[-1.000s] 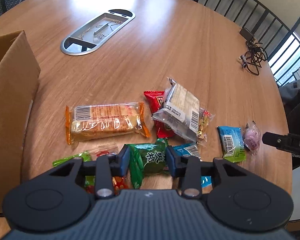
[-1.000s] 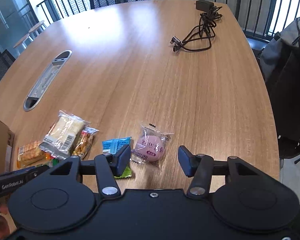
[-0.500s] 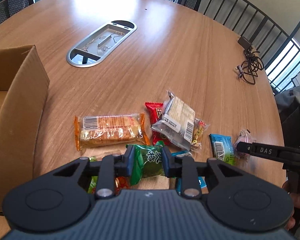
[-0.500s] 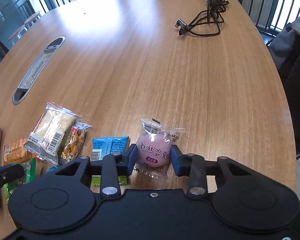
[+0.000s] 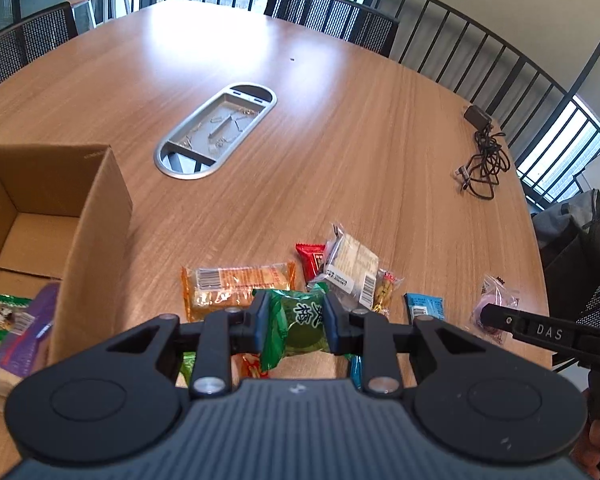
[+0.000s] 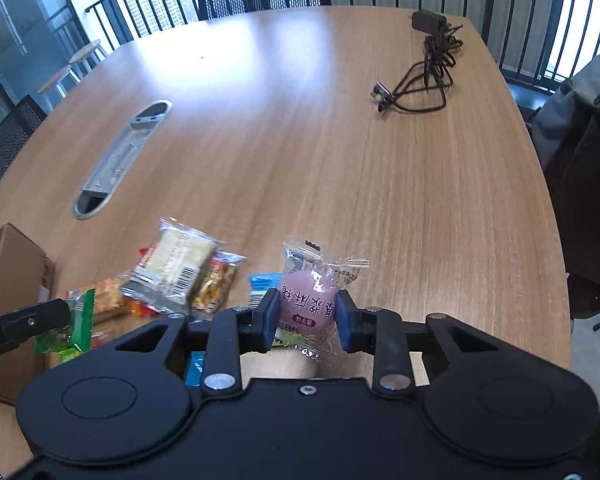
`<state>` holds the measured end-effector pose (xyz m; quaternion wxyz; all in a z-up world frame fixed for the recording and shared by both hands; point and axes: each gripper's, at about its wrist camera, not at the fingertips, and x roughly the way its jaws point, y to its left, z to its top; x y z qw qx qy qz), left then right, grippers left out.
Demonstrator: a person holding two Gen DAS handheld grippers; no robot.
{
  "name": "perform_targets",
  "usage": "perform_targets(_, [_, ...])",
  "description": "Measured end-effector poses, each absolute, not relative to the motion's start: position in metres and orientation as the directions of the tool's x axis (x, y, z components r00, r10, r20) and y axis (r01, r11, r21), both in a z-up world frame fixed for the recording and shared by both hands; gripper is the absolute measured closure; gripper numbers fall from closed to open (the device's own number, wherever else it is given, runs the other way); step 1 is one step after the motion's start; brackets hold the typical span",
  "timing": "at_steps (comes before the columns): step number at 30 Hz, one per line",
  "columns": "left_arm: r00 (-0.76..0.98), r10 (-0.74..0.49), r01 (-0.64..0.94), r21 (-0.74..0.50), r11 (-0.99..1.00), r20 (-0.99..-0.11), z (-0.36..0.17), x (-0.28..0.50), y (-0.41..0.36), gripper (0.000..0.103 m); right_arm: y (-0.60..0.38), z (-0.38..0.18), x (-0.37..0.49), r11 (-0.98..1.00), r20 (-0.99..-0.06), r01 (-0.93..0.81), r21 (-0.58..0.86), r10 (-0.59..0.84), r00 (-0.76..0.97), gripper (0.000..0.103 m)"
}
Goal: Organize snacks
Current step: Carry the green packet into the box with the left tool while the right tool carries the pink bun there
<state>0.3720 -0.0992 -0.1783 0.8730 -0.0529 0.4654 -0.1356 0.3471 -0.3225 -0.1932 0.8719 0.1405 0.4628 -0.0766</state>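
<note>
Two grippers [image 5: 294, 322] [image 6: 307, 314], one box [image 5: 96, 220], one cable [image 5: 486, 156]

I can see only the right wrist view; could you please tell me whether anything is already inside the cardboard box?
Observer: Yes. The cardboard box holds a purple packet and a green-and-white packet.
Operator: Thank you. Does the left hand-held gripper have both pads on that green packet?
Observer: Yes. The left hand-held gripper is shut on the green packet, with one pad pressed on each side.
</note>
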Motion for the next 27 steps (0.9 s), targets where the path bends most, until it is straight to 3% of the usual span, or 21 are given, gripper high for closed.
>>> perform_targets(27, [0.646,-0.235,0.123,-0.204,0.971,-0.727,-0.109,0.348,-0.011,0.075,-0.228,-0.115,0.345,0.973,-0.727,0.08,0.218,0.108,0.678,0.074])
